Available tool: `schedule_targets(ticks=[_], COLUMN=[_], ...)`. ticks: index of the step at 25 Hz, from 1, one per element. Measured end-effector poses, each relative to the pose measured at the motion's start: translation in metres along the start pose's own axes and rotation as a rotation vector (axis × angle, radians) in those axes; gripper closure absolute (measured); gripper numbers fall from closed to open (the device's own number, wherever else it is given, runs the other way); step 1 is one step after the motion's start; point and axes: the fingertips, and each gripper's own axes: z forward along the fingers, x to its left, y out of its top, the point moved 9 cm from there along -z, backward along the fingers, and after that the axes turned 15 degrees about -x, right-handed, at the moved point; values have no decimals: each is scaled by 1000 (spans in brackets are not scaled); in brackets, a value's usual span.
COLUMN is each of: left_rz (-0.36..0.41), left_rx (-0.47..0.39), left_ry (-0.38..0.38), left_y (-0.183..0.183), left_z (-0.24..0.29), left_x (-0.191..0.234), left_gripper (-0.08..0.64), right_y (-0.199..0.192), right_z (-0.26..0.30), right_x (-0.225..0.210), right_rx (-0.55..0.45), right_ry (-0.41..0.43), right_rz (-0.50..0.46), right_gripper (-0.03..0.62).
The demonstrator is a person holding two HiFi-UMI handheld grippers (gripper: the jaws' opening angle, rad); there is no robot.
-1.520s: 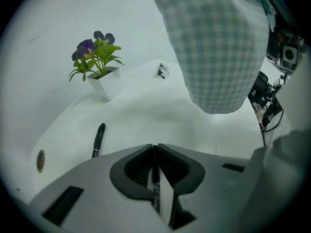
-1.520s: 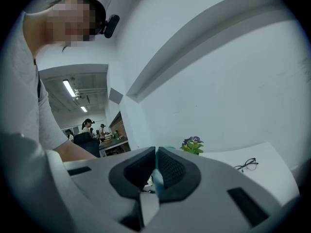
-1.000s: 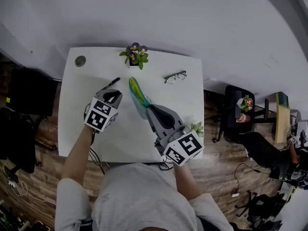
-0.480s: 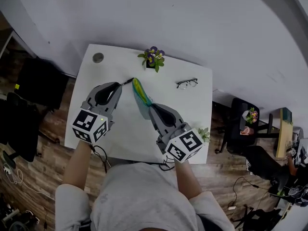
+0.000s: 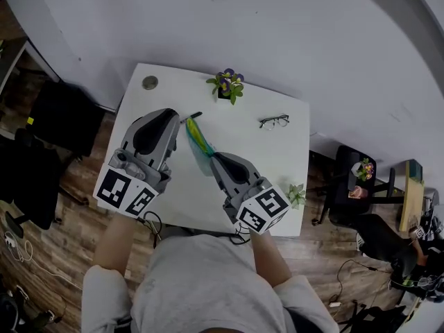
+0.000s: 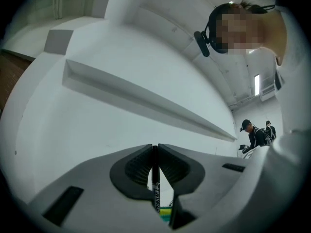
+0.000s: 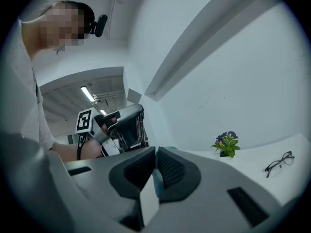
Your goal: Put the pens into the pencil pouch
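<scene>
Where we held the pen (image 6: 155, 188): upright between the jaws of the left gripper (image 6: 155, 149), which were clamped tight on its black barrel. In the head view its tip poked out past the jaws, just beside the pouch's far end.
Pencil pouch (image 5: 198, 137): green, yellow and blue, stretched over the middle of the table (image 5: 263, 158). We could not tell whether it lay on the white top or hung clear.
Right gripper (image 5: 211, 159): jaws pressed together on the pouch's near end, with teal fabric showing between them.
Far edge: potted flowers (image 5: 227, 85) at its middle.
Far left corner: a round grey disc (image 5: 150, 82).
Toward the far right corner: glasses (image 5: 275, 122).
Near right corner: a small green plant (image 5: 297, 195).
</scene>
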Motion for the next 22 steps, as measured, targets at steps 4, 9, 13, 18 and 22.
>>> schedule_targets(ticks=[4,9,13,18,22], left_rz=[-26,-68,-73,-105,-139], left_rx=[-71,-152,-179,-184,-179], left_ry=[-7,-33,-42,-22,-5], left_y=[12,19,18,12,4], left_z=[6,12,14,12,9], left_x=[-5,-14,-22,-23,-23], left_gripper=[506,506,506,506,506], right_y=[-2,-1,1,5,7], right_z=[1,2,0,-1,-2], right_x=[6,14,20,26,27], right_rx=[-4,-7,-16,-31,-36], right_ry=[3,25,35,46,50], right_rz=[10,-1,-3,-4,-7], right_gripper=[552,552,552,552,551])
